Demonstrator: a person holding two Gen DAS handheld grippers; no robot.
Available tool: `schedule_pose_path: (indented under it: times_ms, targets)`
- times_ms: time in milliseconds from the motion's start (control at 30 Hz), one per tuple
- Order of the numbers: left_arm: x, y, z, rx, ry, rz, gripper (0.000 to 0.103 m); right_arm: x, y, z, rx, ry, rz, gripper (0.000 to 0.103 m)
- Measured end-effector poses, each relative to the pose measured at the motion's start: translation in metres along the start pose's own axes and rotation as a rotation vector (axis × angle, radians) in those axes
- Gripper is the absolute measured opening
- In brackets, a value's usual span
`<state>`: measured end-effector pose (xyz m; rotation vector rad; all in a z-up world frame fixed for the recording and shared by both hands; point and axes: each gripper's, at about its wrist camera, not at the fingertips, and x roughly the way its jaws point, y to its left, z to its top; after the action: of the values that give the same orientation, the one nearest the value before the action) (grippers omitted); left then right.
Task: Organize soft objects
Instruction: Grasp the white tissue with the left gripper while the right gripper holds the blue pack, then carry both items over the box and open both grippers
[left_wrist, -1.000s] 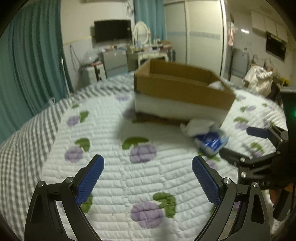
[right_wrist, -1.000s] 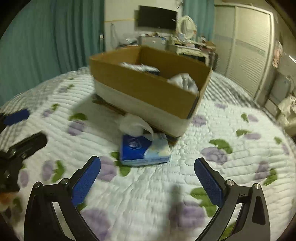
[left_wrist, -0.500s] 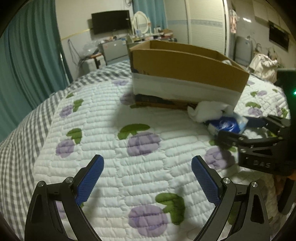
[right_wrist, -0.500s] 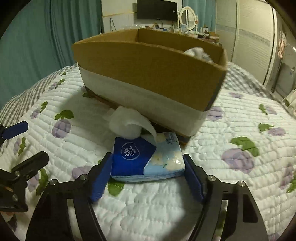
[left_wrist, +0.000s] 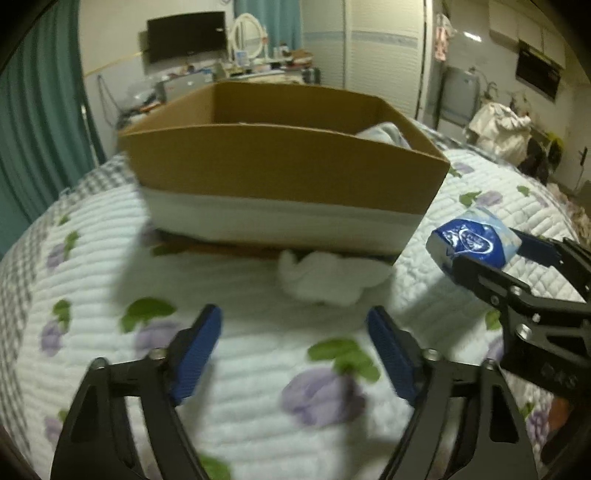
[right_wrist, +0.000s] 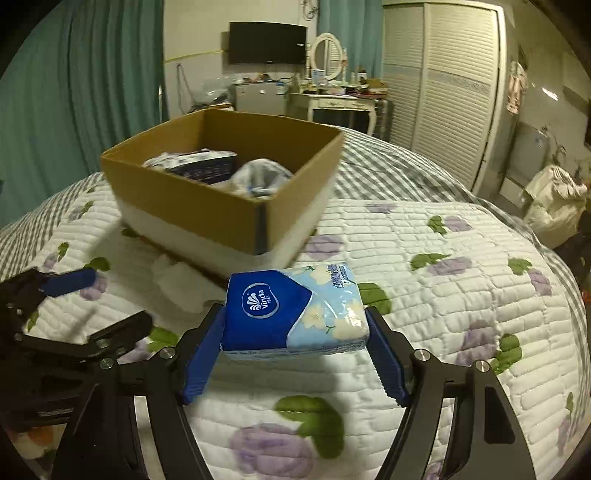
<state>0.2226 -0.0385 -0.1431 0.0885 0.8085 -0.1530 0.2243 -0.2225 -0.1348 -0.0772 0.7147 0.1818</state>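
My right gripper (right_wrist: 295, 358) is shut on a blue Vinda tissue pack (right_wrist: 295, 314) and holds it above the quilt, in front of the cardboard box (right_wrist: 207, 206). The pack also shows at the right of the left wrist view (left_wrist: 474, 240). The box (left_wrist: 280, 173) holds several soft items (right_wrist: 258, 177). A crumpled white cloth (left_wrist: 328, 275) lies on the quilt against the box's front. My left gripper (left_wrist: 295, 350) is open and empty, just short of that cloth.
The bed has a white quilt (right_wrist: 424, 295) with purple flowers and a grey checked edge. Teal curtains (right_wrist: 74, 92) hang at the left. A dresser, TV and wardrobe stand behind the bed. A white bag (right_wrist: 554, 206) sits at the far right.
My right gripper has closed on the tissue pack and lifted it off the quilt. My left gripper has moved closer to the box and the white cloth.
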Motion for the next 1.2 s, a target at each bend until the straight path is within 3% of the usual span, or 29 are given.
schedule_pose_path:
  times_ms: [200, 267, 367, 500, 733, 1000, 1200]
  targets:
    - [0.035, -0.01, 0.013, 0.018, 0.041, -0.023, 0.074, 0.009, -0.014, 0.002, 0.038, -0.003, 0.001, 0.074]
    - [0.039, -0.013, 0.014, 0.034, 0.05, -0.032, 0.053, 0.012, -0.016, 0.002, 0.045, -0.005, 0.006, 0.074]
    - [0.042, -0.016, 0.013, 0.049, 0.054, -0.042, 0.044, 0.016, -0.017, 0.0, 0.049, -0.005, 0.007, 0.074]
    - [0.029, -0.013, 0.011, 0.037, 0.033, -0.073, 0.041, 0.016, -0.016, -0.003, 0.055, 0.001, 0.012, 0.074]
    - [-0.021, -0.006, 0.013, 0.03, -0.016, -0.077, 0.041, -0.016, -0.012, 0.001, 0.052, -0.023, 0.018, 0.074]
    - [-0.099, -0.003, 0.027, 0.023, -0.109, -0.052, 0.041, -0.1, -0.019, 0.015, 0.083, -0.115, 0.036, 0.073]
    - [-0.154, 0.002, 0.052, 0.012, -0.198, -0.035, 0.041, -0.165, -0.009, 0.042, -0.005, -0.197, 0.0, 0.073]
